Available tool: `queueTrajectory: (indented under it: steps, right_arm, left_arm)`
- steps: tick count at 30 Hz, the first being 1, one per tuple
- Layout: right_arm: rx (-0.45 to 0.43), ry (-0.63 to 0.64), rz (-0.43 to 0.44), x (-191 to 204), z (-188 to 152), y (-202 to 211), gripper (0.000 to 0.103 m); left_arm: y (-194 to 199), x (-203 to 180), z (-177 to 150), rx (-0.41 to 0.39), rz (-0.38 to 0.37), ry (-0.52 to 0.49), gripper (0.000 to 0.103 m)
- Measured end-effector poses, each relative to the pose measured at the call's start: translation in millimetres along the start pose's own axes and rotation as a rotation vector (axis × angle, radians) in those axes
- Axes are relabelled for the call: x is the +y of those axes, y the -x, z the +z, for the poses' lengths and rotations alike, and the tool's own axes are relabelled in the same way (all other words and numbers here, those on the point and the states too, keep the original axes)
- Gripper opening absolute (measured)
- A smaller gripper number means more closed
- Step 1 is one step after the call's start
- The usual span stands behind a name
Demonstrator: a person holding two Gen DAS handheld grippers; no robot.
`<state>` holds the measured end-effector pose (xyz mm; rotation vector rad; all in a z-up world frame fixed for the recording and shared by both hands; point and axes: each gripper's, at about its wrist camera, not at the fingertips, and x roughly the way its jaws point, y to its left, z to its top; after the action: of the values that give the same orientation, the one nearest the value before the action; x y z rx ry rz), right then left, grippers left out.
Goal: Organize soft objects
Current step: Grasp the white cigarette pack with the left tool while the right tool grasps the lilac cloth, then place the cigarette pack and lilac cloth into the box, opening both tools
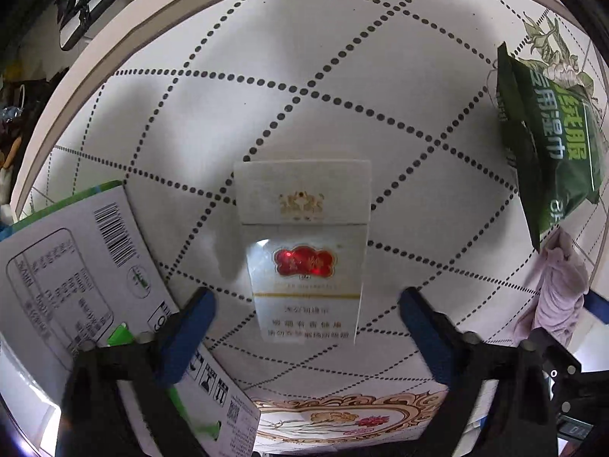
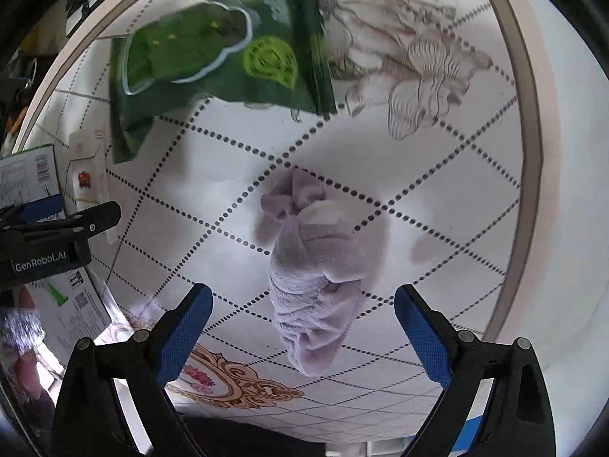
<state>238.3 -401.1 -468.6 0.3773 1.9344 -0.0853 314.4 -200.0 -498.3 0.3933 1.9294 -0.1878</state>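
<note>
Tabletop [image 2: 437,175] carries everything. Both my grippers, left gripper [image 1: 306,318] and right gripper [image 2: 302,318], gape wide, empty. Centre right gripper over lilac cloth [image 2: 316,278] mid-table; close gently.

my left wrist camera looks steeply down, close over the table [image 1: 342,87], centred on a white cigarette pack [image 1: 304,251]. my right wrist camera, equally close, faces down on a lilac cloth [image 2: 316,278]. both views share that cloth [image 1: 555,289], the pack [image 2: 85,179] and the green wipes packet [image 1: 552,144] [image 2: 213,57].
</note>
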Motion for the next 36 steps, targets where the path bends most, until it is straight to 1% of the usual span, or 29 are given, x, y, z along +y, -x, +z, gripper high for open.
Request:
queueTrajectory:
  steps: [1,2,3,4,5,6,7,9,11,14,17,23,24,25,26,27,29,30,32,36]
  right_arm:
    - [0.0,-0.007,0.006,-1,0,-1,0.091]
    - [-0.002,-0.017,0.008,0,-1,-3,0.079]
    - [-0.003,-0.028,0.007,-1,-2,-4,0.071]
    - [-0.004,-0.036,0.005,-1,-3,-6,0.055]
    - [-0.012,-0.044,-0.002,-1,-4,-8,0.042]
    - [-0.023,-0.052,0.007,-1,-6,-9,0.041]
    - [-0.033,-0.062,0.013,-2,-9,-9,0.039]
    - [-0.06,-0.069,0.012,-3,-16,-6,0.036]
    - [-0.078,-0.071,0.021,-3,-25,0,0.034]
    - [-0.113,-0.07,0.041,0,-41,14,0.034]
    - [-0.157,-0.06,0.068,6,-61,32,0.033]
    - [-0.247,-0.007,0.121,30,-109,74,0.033]
    - [-0.266,0.007,0.131,37,-119,82,0.033]
    - [-0.281,0.02,0.142,45,-127,89,0.033]
    - [-0.298,0.036,0.153,54,-137,98,0.033]
    - [-0.317,0.056,0.165,65,-147,109,0.033]
    - [-0.346,0.095,0.184,87,-157,129,0.033]
    - [-0.362,0.117,0.197,101,-165,136,0.033]
    - [-0.384,0.17,0.215,135,-178,149,0.033]
    - [-0.388,0.257,0.24,203,-194,163,0.033]
  left_arm:
    - [-2,0,-1,0.006,-0.02,0.003,0.067]
    - [-2,1,-1,0.001,-0.037,0.013,0.055]
    - [-2,0,-3,-0.003,-0.057,0.02,0.053]
    - [-1,-2,-5,-0.017,-0.044,0.018,0.053]
    - [1,-4,-8,-0.039,-0.014,0.015,0.053]
    - [1,-6,-11,-0.056,0.004,0.011,0.053]
    - [0,-7,-16,-0.061,0.001,0.013,0.053]
    - [1,-8,-26,-0.07,-0.014,0.02,0.053]
    - [4,-10,-40,-0.095,-0.029,0.02,0.053]
    - [14,-13,-68,-0.13,-0.076,0.016,0.053]
    - [29,-16,-101,-0.182,-0.125,0.011,0.053]
    - [76,-9,-186,-0.325,-0.23,-0.005,0.053]
    - [84,-1,-194,-0.342,-0.241,-0.004,0.053]
    - [108,7,-190,-0.36,-0.253,-0.008,0.053]
    - [119,16,-203,-0.389,-0.268,-0.008,0.053]
    - [134,29,-200,-0.403,-0.273,-0.005,0.053]
    - [154,56,-208,-0.43,-0.289,0.004,0.053]
    - [162,73,-218,-0.446,-0.304,0.021,0.053]
    - [172,100,-227,-0.468,-0.305,0.039,0.053]
    - [186,162,-248,-0.511,-0.276,0.095,0.053]
